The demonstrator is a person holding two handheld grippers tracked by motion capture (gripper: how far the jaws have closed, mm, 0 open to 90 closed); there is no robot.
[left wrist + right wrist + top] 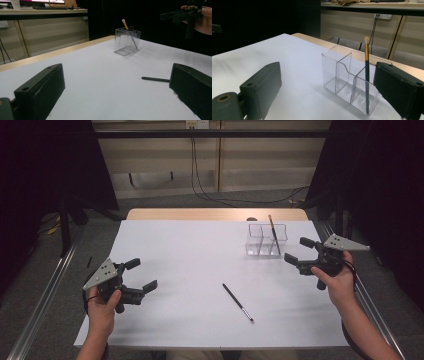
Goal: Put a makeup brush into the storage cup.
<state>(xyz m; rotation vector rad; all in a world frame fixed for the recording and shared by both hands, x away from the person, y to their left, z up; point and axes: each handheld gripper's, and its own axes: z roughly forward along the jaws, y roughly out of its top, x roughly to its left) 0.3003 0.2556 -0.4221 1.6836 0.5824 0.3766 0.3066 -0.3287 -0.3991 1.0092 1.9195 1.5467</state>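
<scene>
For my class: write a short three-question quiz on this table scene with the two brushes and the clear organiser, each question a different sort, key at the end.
1. True or false: the brush on the table lies inside the clear organiser.
2. Which tool is nearer the organiser? A) left tool B) right tool
3. Fill in: the standing brush has its bristles pointing ____.

Key: 1 false, it lies flat on the white table; 2 B; 3 up.

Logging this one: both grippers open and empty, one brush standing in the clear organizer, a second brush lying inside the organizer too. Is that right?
Not quite. The second brush lies flat on the white table, well clear of the clear organizer, as the high view shows. The rest holds: left gripper and right gripper are open and empty, and one brush stands in the organizer.
</scene>
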